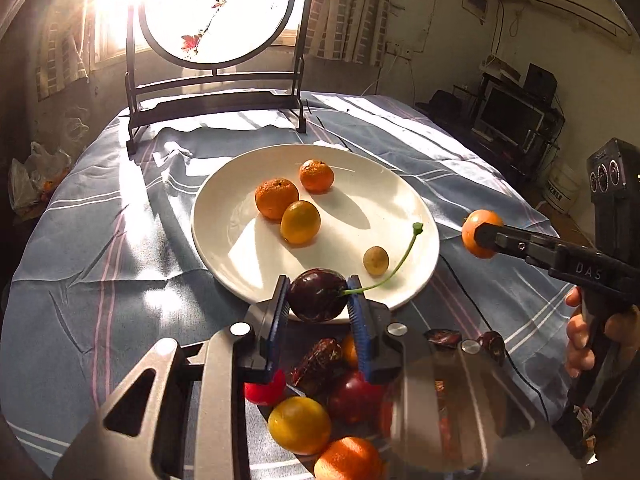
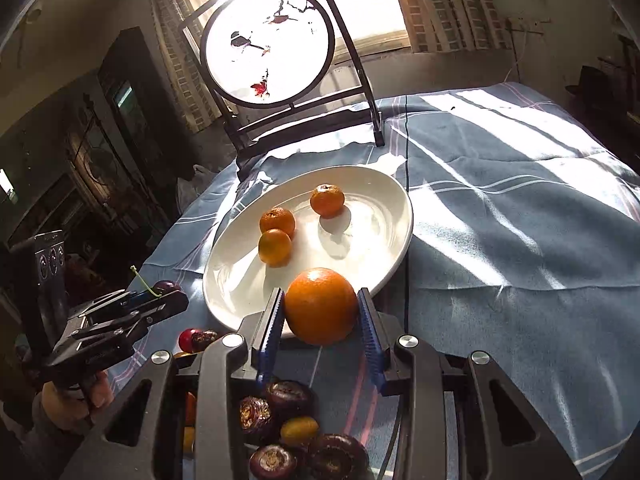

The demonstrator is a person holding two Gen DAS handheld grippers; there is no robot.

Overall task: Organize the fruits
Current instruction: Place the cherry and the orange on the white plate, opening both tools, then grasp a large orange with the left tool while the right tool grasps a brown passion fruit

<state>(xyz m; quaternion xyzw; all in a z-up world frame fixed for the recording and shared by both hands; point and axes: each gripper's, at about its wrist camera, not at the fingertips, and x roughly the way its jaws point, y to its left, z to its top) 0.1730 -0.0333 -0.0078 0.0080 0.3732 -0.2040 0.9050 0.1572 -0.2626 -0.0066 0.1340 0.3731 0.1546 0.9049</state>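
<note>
- We have the left tool pinching a dark purple round cherry with a long green stem, its blue ribbed pads pressing on both flanks, just over the near rim of the wide white ceramic plate.
- Our right tool is pressed onto a smooth round orange citrus fruit, one pad on each side, also hanging at the plate's near edge.
- We judge the cherry light, soft and easily bruised; a gentle hold across its widest part, clear of the stem, suits it.
- We judge the citrus firmer and a little heavier, with a waxy skin that may slip, so a grip across its middle is safest.
- On the plate lie two rough orange mandarins and a yellow-orange round fruit; the nearer mandarin touches the yellow-orange fruit.
- The left wrist view alone shows a small pale tan round fruit on the plate, hidden in the right view behind the held citrus.
- The right wrist view alone shows wrinkled dark brown-purple fruits waiting below our tool on the blue striped cloth covering the surface.
- The left view adds a loose pile of red, yellow and orange fruit beneath the tool.
</note>
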